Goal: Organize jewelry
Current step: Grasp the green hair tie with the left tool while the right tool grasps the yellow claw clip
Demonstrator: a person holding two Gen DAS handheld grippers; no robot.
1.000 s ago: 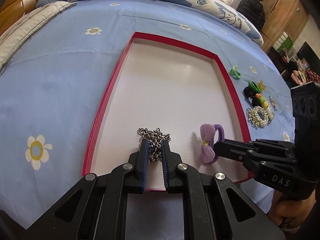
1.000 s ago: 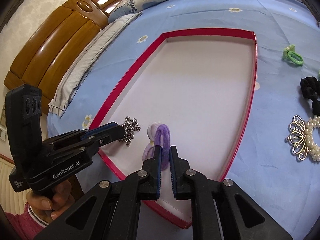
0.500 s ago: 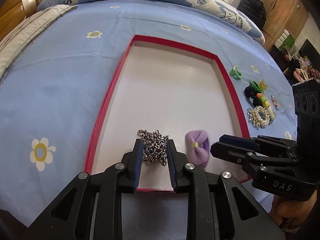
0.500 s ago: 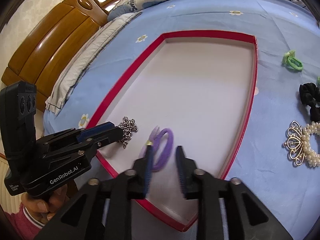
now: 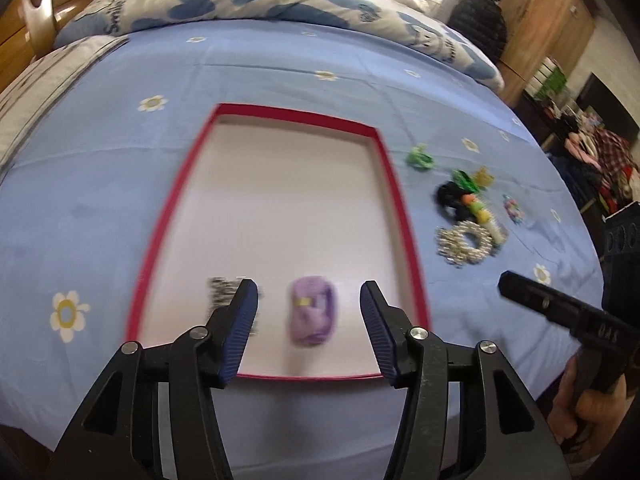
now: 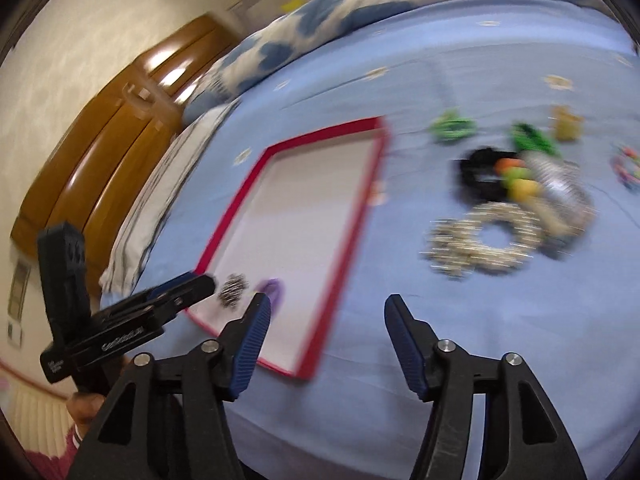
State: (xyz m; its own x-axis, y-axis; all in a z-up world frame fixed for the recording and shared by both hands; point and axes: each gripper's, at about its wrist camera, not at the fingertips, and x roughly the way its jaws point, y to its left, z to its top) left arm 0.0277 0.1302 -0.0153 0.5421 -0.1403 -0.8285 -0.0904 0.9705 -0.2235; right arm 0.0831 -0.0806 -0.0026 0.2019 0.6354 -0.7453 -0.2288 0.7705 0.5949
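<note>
While both pairs of jaws are spreading apart, nothing sits pinched in either one: the left gripper [image 5: 308,312] hangs above the near end of the red-rimmed tray [image 5: 404,216] with its blue pads wide, and the purple bow hair tie [image 5: 312,316] lies flat on the tray's white floor, seen in the gap between the fingers but touched by neither. Just beside it, to its left in the left wrist view, lies the silver chain [image 5: 222,296], partly hidden behind the left finger. Over on the right, the right gripper [image 6: 328,332] is open too and holds nothing, only blue bedsheet [image 6: 480,320] showing between its pads, beyond the tray's right rim. Ahead of it on the sheet, well apart from the tray, lies the blurred cluster: a pearl bracelet ring [image 6: 492,240], a black scrunchie [image 6: 480,172], a green hair tie [image 6: 452,126] and a few small colourful pieces I cannot make out. A hand [image 5: 588,408] grips the right gripper's handle at the frame's edge.
</note>
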